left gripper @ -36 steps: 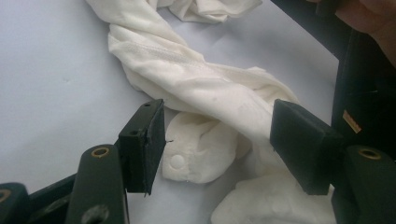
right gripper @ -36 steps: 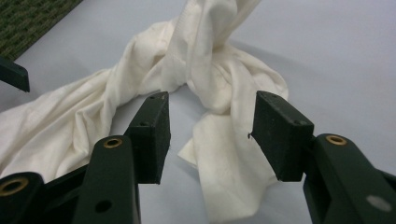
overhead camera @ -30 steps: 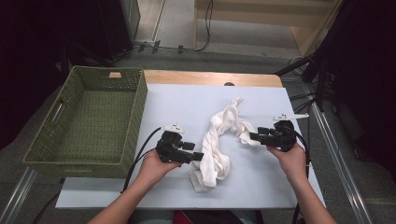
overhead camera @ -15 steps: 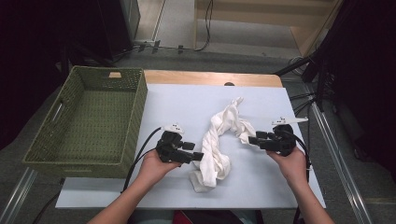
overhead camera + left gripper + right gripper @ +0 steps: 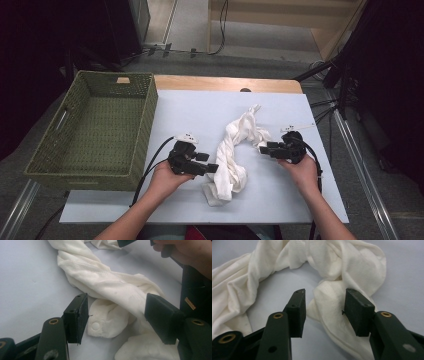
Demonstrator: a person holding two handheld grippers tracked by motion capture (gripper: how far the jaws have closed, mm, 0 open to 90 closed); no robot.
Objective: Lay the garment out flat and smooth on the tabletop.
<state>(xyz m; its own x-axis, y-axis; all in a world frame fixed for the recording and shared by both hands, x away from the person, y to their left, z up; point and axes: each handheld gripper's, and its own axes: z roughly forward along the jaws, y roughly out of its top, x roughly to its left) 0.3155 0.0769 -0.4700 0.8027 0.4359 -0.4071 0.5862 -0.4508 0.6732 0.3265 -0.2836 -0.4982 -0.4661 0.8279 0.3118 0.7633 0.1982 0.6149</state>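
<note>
A white cloth, twisted into a rope, lies across the middle of the pale sheet. My left gripper rests low at its lower left. In the left gripper view its jaws stand wide apart with the thick roll of cloth and a flap with a snap button between them. My right gripper points at the cloth's right lobe. Its jaws have just been closing and straddle a folded tip of cloth, with a gap still at the left pad.
A deep green woven basket stands at the left, its wall close to my left hand. Bare sheet lies behind the cloth. The wooden table edge runs along the back. Cables trail from both grippers.
My right gripper has sunk a little toward the cloth's right lobe. The left hand and the cloth have stayed as they were.
</note>
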